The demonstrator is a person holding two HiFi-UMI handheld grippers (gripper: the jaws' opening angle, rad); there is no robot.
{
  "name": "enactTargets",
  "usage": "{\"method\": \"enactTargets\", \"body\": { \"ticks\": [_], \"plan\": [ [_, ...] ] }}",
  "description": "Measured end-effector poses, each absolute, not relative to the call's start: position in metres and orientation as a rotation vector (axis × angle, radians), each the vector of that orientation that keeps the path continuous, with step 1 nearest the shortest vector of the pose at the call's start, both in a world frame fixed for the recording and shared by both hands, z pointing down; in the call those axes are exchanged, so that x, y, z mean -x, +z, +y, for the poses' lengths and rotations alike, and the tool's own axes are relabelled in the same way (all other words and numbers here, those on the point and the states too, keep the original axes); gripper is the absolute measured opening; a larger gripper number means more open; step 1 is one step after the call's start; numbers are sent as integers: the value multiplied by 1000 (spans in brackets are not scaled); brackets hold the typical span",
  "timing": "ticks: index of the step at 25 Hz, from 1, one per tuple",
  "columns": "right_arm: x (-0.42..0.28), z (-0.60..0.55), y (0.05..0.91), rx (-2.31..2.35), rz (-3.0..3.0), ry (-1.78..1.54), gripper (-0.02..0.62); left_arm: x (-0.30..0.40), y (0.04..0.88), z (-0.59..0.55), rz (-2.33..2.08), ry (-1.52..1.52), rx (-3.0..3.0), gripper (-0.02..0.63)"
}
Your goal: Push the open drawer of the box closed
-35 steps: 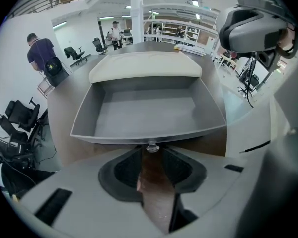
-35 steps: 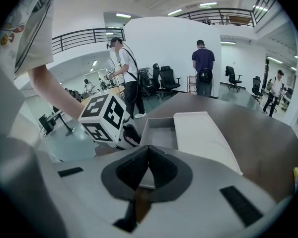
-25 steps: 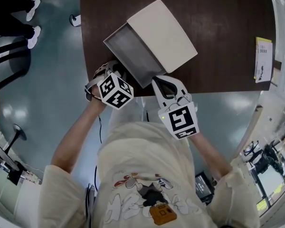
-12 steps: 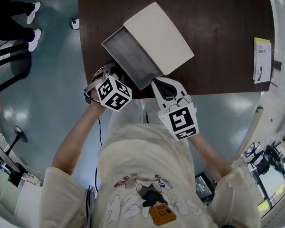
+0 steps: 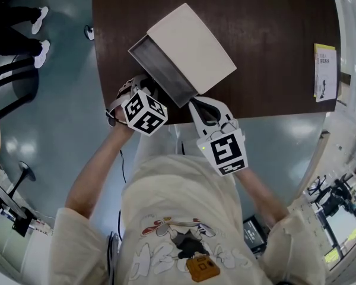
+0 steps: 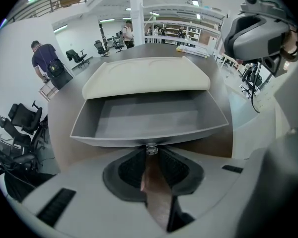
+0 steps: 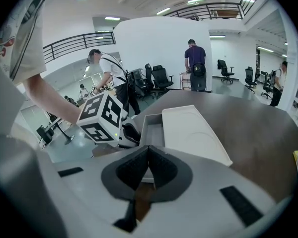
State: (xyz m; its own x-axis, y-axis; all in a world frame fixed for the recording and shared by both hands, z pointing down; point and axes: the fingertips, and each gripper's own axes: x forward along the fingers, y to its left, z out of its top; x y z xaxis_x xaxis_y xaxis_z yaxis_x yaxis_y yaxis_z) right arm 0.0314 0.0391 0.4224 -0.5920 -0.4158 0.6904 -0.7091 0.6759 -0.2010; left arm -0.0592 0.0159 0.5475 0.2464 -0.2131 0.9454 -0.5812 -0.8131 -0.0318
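dark table (image 5: 273,40), box (image 5: 193,40) with open drawer (image 5: 164,73), left gripper (image 6: 150,153) clenched on knob (image 6: 151,148); right gripper (image 7: 148,148) clenched, empty

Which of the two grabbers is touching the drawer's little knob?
The left gripper: its fingers meet at the knob on the grey drawer. The right gripper is off by the drawer's corner.

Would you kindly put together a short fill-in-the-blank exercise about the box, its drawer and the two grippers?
1. The grey drawer of the cream box stands ___.
2. The left gripper has its jaw tips closed on the drawer's small ___.
3. Inside, the drawer is ___.
4. The right gripper has its jaws ___, with nothing between them.
Missing words: open; knob; empty; shut.
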Motion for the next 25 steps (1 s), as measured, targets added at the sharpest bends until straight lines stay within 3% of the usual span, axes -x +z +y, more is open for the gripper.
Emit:
{"method": "enactTargets", "body": {
  "ticks": [25],
  "plan": [
    [-59, 41, 425, -923, -2252, 656, 6, 20, 550, -15, -744, 1548, -2225, 75]
  ]
}}
